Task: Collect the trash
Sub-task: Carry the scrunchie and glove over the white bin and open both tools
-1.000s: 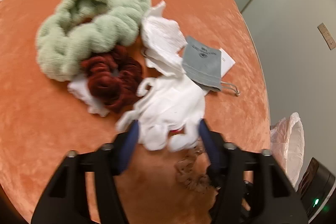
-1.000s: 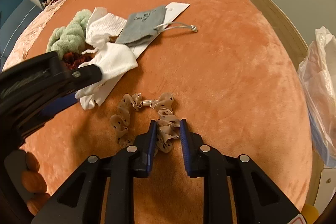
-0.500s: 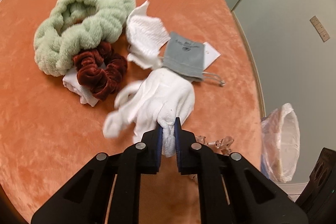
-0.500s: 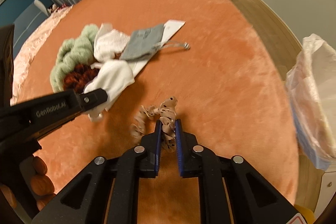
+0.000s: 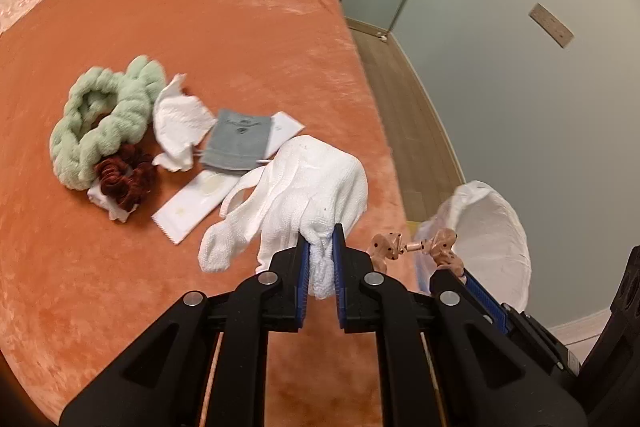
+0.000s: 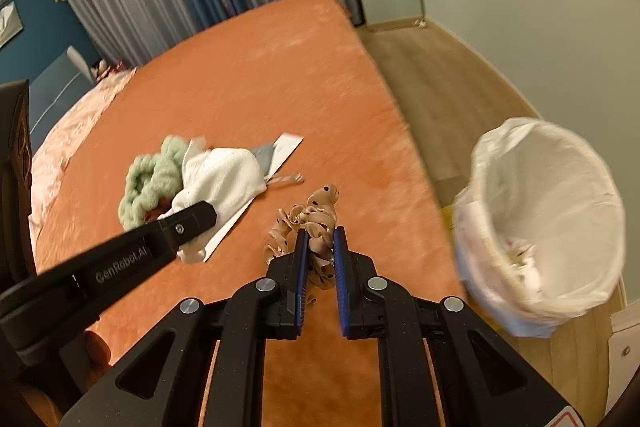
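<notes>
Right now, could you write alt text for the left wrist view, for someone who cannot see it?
The left gripper pinches a white glove above an orange bed. Behind lie a green scrunchie, a dark red scrunchie and a grey pouch; a lined bin stands right.

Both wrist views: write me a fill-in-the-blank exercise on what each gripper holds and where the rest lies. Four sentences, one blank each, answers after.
1. The left gripper is shut on a white ____.
2. The right gripper is shut on a tan scrunchie with dark ____.
3. The bin beside the bed is lined with a ____ bag.
4. The dark red scrunchie lies against the fluffy ____ scrunchie.

Answers: glove; dots; white; green
</notes>
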`<action>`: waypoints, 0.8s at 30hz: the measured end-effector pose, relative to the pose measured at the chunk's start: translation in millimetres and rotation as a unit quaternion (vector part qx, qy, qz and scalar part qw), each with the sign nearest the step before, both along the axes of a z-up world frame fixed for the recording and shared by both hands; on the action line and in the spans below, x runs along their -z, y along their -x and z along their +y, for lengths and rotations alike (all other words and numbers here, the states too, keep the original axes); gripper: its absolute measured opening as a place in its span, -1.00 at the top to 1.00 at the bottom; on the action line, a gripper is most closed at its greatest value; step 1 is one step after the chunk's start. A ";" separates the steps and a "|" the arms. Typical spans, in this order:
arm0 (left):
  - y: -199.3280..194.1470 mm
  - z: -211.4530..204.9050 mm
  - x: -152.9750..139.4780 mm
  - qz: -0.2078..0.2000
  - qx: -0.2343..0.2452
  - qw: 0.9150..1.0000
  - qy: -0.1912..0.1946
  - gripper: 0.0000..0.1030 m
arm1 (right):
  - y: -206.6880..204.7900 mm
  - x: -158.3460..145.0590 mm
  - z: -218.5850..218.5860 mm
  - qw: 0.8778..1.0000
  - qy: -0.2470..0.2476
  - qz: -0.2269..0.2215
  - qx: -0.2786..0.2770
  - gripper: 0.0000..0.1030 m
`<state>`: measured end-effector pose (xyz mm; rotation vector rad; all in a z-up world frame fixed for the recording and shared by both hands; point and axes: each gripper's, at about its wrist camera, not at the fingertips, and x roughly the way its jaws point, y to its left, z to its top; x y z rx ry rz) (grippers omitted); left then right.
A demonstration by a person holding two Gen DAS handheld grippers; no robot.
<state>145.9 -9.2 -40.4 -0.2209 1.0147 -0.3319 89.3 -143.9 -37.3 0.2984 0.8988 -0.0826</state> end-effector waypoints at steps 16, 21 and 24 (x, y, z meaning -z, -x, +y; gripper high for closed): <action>40.6 -128.2 -44.3 -0.046 0.106 0.993 -0.005 0.80 | 59.2 -48.1 -116.8 0.994 0.009 -0.054 0.098 0.77; 51.7 -163.4 -48.5 -0.051 0.137 0.989 -0.009 0.80 | 72.2 -52.3 -148.6 0.990 0.014 -0.056 0.125 0.77; 54.9 -179.6 -48.8 -0.052 0.151 0.987 -0.011 0.80 | 78.8 -52.9 -164.5 0.989 0.016 -0.056 0.138 0.77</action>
